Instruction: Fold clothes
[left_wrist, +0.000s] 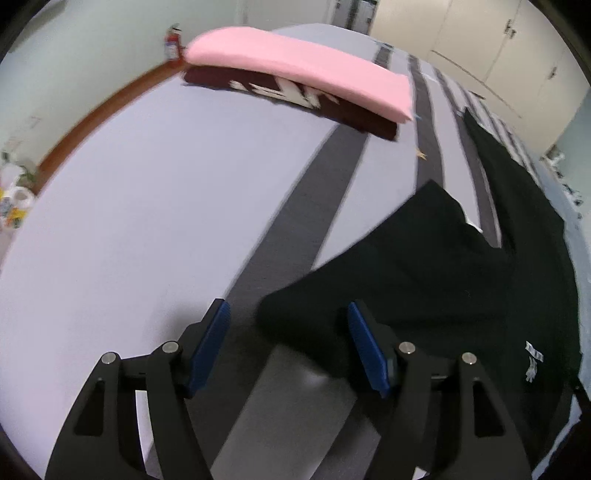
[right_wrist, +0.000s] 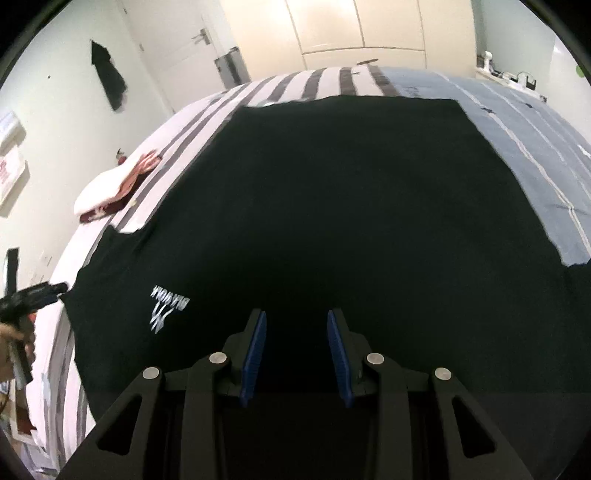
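black t-shirt (right_wrist: 332, 206) flat, both claws apart.

You are working in a bedroom of a home. The surface under you is a bed (right_wrist: 325, 83) made up with a grey-and-white striped sheet and a blue striped cover (right_wrist: 535, 147) on one side. A pink pillow (left_wrist: 295, 70) lies near the far edge. Built-in wardrobe doors (right_wrist: 369, 26) fill the far wall, beside a white door with a lever handle (right_wrist: 201, 37). A dark garment (right_wrist: 109, 79) hangs on the wall.
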